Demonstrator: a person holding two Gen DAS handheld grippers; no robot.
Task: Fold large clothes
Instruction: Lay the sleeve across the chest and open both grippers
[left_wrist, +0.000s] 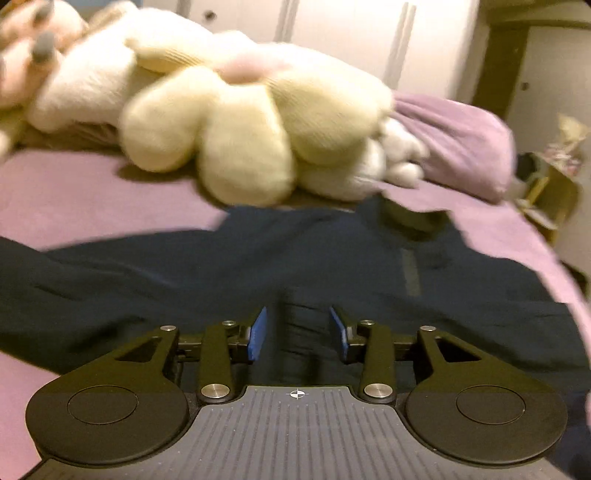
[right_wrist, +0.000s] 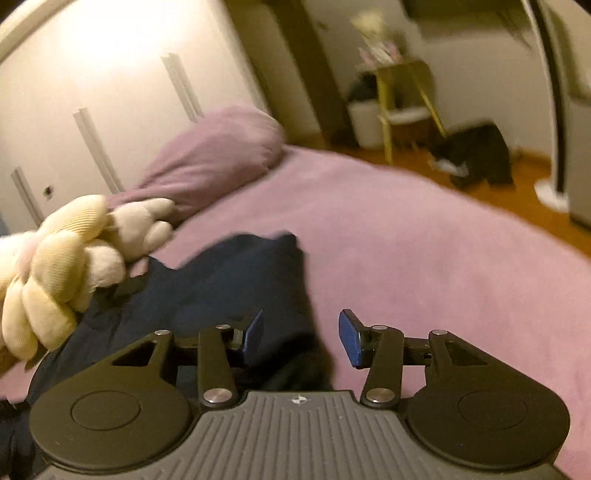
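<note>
The dark garment (left_wrist: 221, 266) was spread, unfolded — nothing gripped by the left gripper (left_wrist: 297, 332) or right gripper (right_wrist: 301, 336), both held wide apart.

Pink bed (right_wrist: 424, 251) — navy garment (left_wrist: 221, 273), plush toys (left_wrist: 236, 122), pillow (right_wrist: 214, 155).

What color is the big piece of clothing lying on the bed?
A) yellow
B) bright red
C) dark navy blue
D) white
C: the garment spread across the purple bed in front of the left claw is dark navy blue.
</note>
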